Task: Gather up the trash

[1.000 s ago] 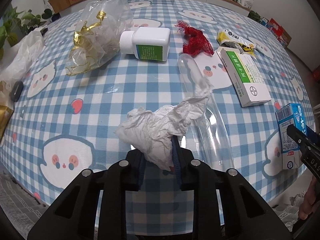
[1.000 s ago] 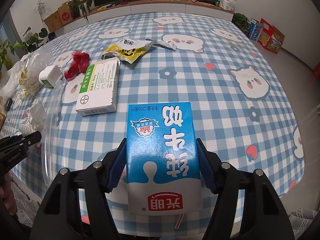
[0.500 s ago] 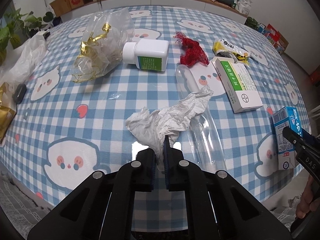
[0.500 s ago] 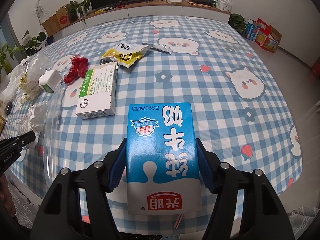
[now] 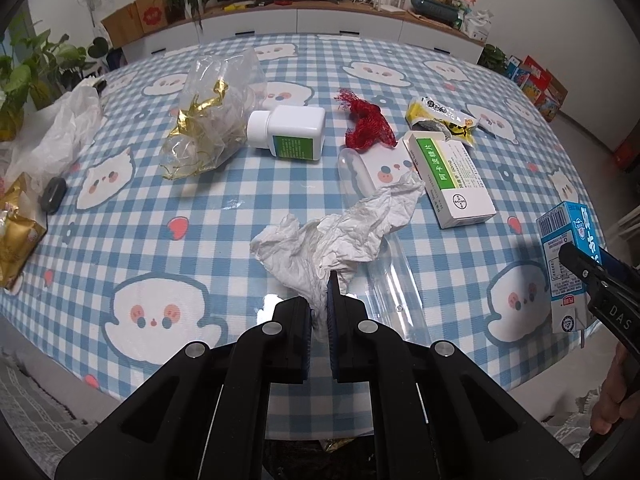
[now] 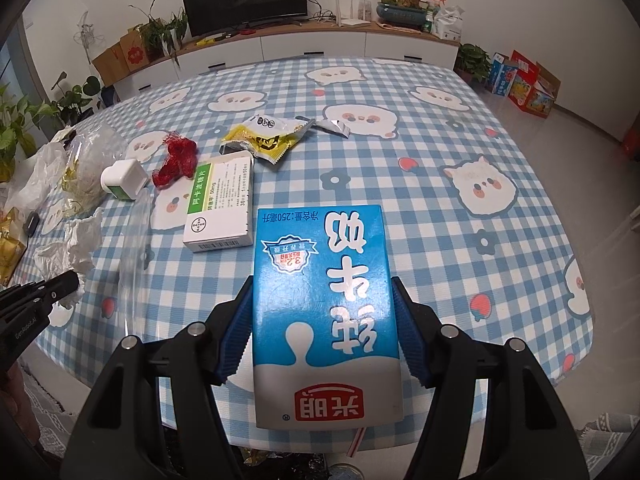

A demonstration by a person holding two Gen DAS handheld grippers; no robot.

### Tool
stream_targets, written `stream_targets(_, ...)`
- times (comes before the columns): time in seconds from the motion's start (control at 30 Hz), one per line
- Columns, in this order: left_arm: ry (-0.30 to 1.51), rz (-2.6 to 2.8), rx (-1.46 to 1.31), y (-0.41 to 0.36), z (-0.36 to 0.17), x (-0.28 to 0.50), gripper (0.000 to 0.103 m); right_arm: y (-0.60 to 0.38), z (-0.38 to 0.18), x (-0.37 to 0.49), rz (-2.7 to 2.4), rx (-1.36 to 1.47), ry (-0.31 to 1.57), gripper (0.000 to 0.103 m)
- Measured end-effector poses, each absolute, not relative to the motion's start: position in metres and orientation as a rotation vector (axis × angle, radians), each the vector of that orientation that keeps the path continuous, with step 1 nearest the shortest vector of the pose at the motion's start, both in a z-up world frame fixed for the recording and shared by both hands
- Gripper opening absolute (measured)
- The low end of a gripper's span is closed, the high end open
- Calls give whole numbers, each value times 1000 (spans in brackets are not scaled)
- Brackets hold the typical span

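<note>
My left gripper (image 5: 319, 304) is shut on a crumpled white tissue (image 5: 336, 236) and holds it above the near edge of the checked table (image 5: 132, 220). My right gripper (image 6: 320, 320) is shut on a blue milk carton (image 6: 320, 300), held over the near right part of the table; the carton also shows at the right in the left wrist view (image 5: 568, 256). The tissue shows at the left in the right wrist view (image 6: 72, 244).
On the table lie a clear plastic tube (image 5: 384, 256), a green-and-white medicine box (image 5: 448, 176), a white pill bottle (image 5: 288, 132), red netting (image 5: 368, 124), a yellow wrapper (image 5: 440, 116) and a clear bag with gold ribbon (image 5: 208, 120). A white plastic bag (image 5: 60, 136) lies at the left.
My left gripper has closed tighter on the tissue and pulled back and up from the table. The right gripper holds the carton and has risen slightly.
</note>
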State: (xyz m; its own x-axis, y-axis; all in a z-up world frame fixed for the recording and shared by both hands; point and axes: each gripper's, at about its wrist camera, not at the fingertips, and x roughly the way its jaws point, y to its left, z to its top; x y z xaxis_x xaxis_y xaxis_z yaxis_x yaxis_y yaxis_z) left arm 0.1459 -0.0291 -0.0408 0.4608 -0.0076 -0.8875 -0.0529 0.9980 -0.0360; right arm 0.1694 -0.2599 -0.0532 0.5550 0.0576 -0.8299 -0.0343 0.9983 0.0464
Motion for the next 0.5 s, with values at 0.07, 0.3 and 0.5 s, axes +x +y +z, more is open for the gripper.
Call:
stream_targets(0.07,1089,25,-62,-29,-40,141,6,-258,-52,166,57,25,977,61)
stream_targets(0.3,1082,8,-88,-30,-39,120,6,-250,-43,147,69,37,944,61)
stream_targets(0.5,1075,8,-104,-28,-38,102,6,-247,-36,129,70,56,915,61)
